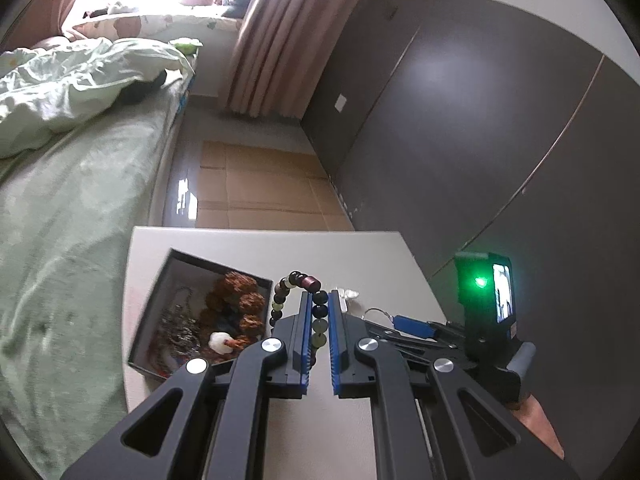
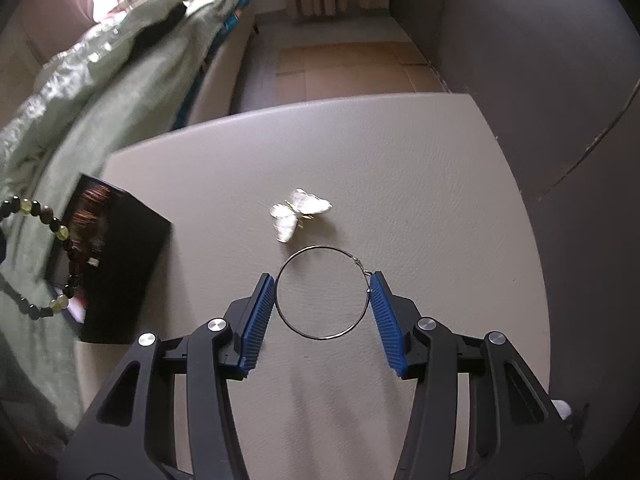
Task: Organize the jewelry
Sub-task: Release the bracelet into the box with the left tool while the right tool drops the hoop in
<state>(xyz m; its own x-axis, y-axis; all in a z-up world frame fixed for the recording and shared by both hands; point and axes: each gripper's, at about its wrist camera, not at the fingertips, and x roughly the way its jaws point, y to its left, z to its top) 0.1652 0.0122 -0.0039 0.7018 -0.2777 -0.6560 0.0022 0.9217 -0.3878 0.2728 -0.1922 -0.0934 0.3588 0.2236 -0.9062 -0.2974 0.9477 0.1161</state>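
Bead bracelet (image 1: 316, 312) is clamped tight in the left gripper (image 1: 320, 320), lower centre. Hoop (image 2: 322, 292) lies on the table (image 2: 440, 200), bracketed by the half-open right gripper (image 2: 322, 300), apparently ungripped; pads should be squeezed evenly, gently.

No text, label, brand, number or sign can be read in either view. The small lit screen on the black device with the green light (image 1: 502, 294), to the right of the left jaws, shows only a blurred picture with no legible characters. The black rectangular jewelry box (image 2: 116, 264), to the left of the right jaws, carries a small pale patch too blurred to read.
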